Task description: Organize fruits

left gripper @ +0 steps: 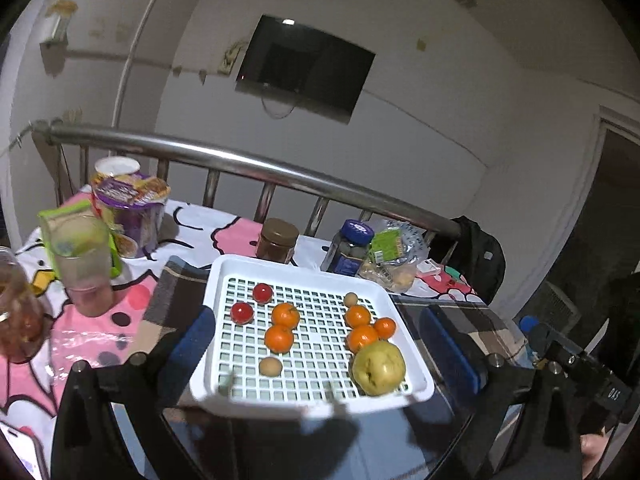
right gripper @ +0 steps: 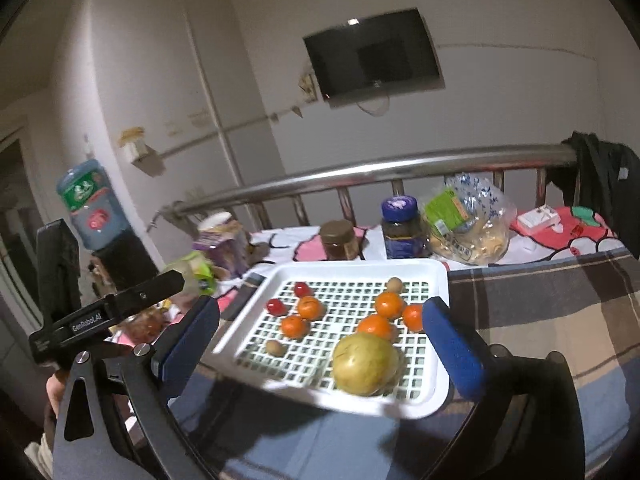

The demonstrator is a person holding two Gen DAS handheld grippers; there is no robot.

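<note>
Above white tray's [left gripper: 256, 266] near rim, both claws gaping wide, left claw [left gripper: 316, 344], right claw [right gripper: 320, 340]

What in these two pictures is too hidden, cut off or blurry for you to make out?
- Near rim of the white slotted plastic tray: smeared by blur in both wrist views.
- Labels on the dark blue-lidded jar and clear snack bag: too small to read.
- Amber glass jar: cut off by the left wrist view's edge.
- Surface under the tray's near edge: hidden in dark shadow.
</note>
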